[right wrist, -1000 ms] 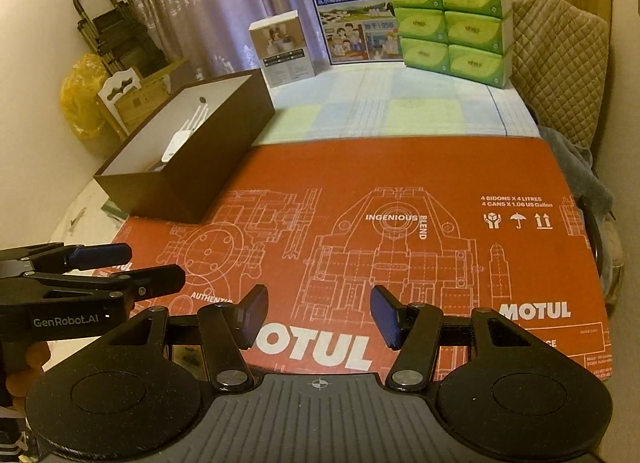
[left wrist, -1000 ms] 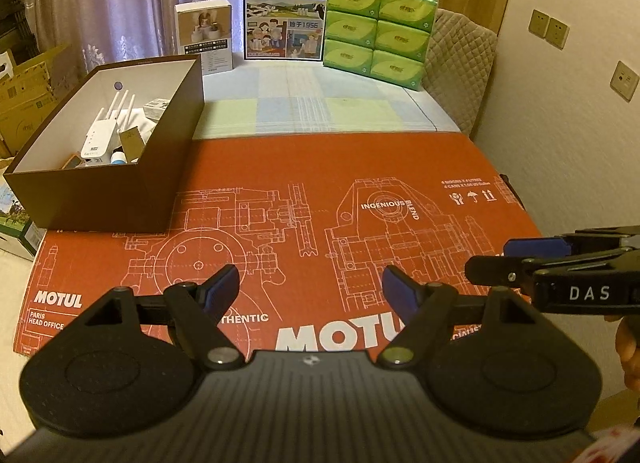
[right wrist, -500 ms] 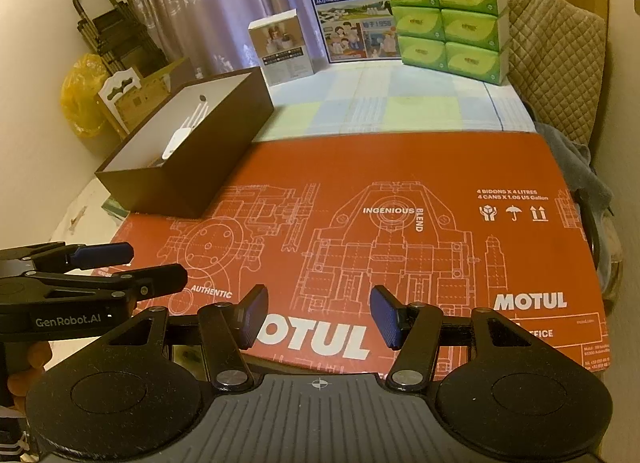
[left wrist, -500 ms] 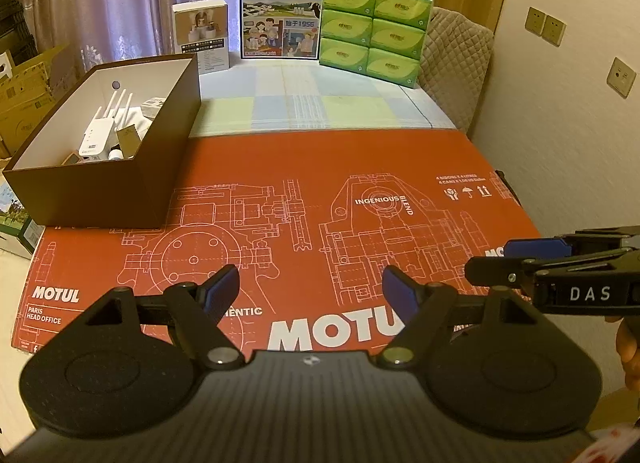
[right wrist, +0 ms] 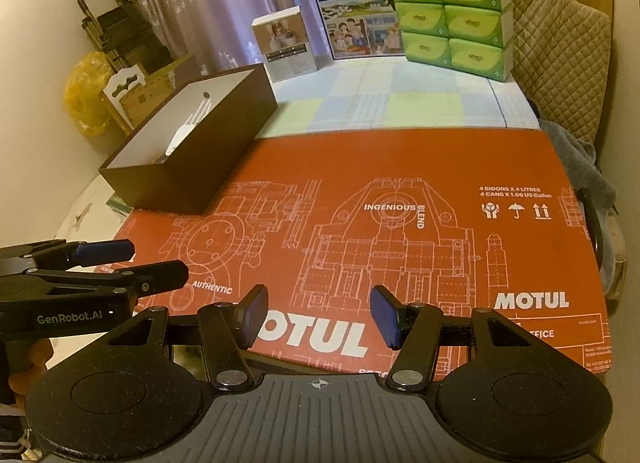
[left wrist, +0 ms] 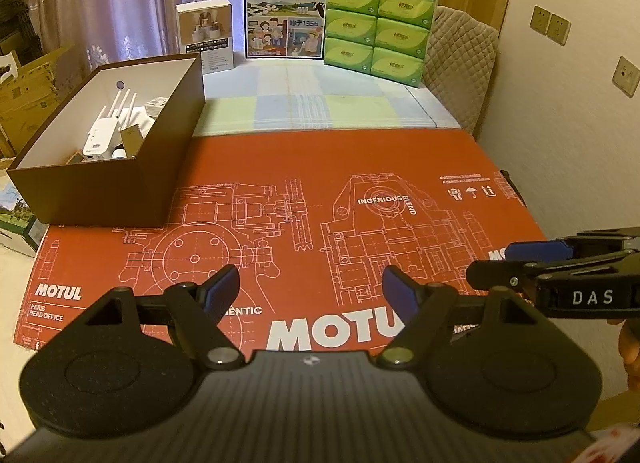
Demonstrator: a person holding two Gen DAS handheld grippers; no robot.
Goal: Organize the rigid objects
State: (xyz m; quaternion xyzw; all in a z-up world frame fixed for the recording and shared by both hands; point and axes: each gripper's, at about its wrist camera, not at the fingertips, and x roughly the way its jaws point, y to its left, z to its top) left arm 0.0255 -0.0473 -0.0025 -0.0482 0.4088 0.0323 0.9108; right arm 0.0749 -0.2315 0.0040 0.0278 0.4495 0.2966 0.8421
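Gripper empty; brown box lengthwise away.

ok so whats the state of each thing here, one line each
left gripper: open, empty
right gripper: open, empty
brown box: lidless, upright, items inside
white router: in the box, antennas pointing up
red cardboard sheet: lying flat
tissue packs: wrapped, stacked
milk carton box: upright, closed

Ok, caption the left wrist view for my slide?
Open left gripper hovers empty over red Motul cardboard; brown box holds white router.
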